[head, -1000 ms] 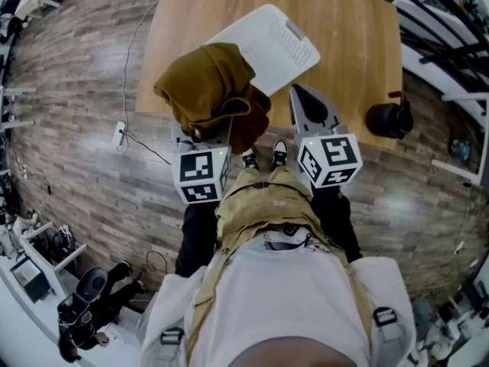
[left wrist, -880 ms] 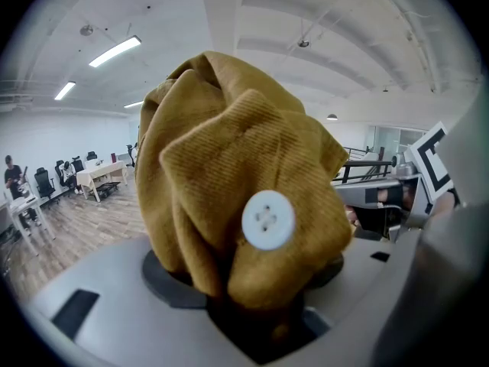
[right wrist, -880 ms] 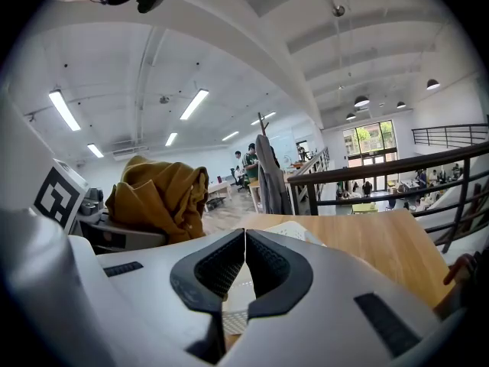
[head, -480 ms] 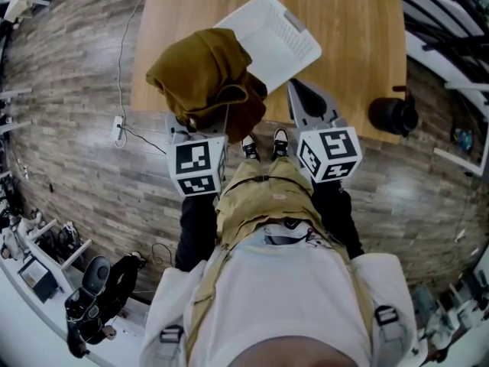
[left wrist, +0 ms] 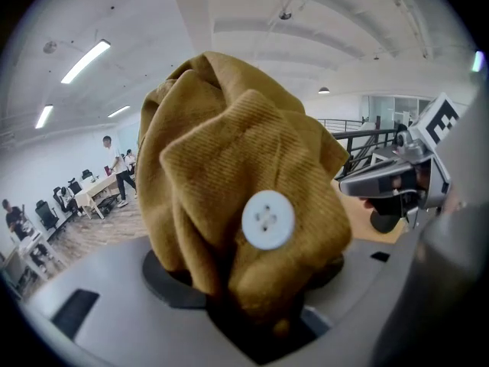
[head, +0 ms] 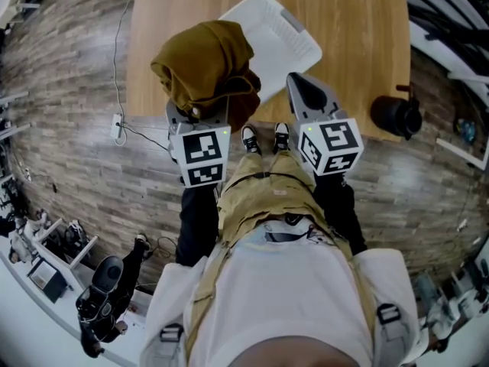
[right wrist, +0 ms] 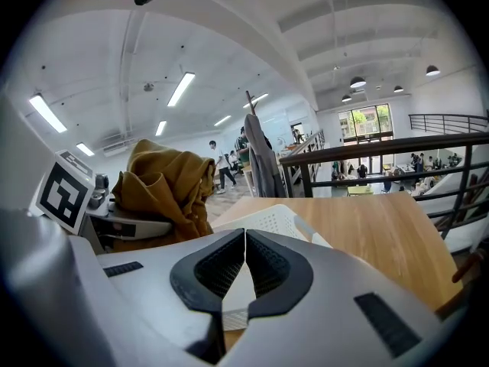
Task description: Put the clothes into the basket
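Jaws first: the left gripper [head: 197, 125] is clamped on a bunched mustard-brown corduroy garment [left wrist: 229, 159]. The wad swells up out of the grip, with a pale button [left wrist: 268, 219] facing the camera. The right gripper [right wrist: 244, 239] has its jaws pressed together with nothing between them. By the look of it this is soft, light stuff, limp and floppy. I'd expect it to sag and trail rather than hold a shape, so a pinch deep in the bunch, as here, seems safer than an edge. Just beyond, the bundle sits over the near-left corner of the white basket [head: 279, 40], which rests on the wooden table [head: 351, 37].
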Action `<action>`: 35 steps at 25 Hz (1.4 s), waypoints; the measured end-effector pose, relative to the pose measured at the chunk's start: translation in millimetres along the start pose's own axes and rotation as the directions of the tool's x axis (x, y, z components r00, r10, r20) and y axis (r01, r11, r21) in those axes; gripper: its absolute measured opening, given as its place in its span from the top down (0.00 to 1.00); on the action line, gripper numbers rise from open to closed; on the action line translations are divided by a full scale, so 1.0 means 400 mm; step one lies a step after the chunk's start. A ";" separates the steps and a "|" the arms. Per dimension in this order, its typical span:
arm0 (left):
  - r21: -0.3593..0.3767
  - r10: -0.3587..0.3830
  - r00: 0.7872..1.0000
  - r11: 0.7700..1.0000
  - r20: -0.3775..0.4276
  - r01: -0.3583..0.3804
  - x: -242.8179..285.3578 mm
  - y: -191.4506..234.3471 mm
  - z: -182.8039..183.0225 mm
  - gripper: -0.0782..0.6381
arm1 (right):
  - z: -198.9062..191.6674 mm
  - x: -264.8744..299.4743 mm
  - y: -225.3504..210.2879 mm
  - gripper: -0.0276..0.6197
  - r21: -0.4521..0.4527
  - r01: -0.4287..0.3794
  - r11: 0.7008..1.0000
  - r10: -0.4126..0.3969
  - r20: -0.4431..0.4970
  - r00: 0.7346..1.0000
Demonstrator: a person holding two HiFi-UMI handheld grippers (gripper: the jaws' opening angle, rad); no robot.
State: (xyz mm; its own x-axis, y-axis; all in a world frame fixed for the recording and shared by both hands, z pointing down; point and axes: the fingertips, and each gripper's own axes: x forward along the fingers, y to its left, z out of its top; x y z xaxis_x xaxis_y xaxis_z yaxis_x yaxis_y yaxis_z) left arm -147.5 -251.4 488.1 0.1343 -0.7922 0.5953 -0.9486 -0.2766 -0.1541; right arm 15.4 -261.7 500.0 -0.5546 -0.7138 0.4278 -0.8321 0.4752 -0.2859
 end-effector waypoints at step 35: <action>0.350 -0.140 0.836 0.863 -0.530 0.366 0.430 -0.170 -0.332 0.50 | -0.107 0.122 -0.091 0.92 0.015 -0.013 1.000 0.016 -0.189 0.982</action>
State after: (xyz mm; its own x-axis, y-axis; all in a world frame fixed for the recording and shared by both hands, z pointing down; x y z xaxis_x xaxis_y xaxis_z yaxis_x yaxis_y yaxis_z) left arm -97.8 -296.7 705.7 0.0927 -0.3356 0.9374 -0.6688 -0.7185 -0.1911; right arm 18.4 -291.9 568.0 -0.5579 -0.5963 0.5773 -0.8247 0.4765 -0.3047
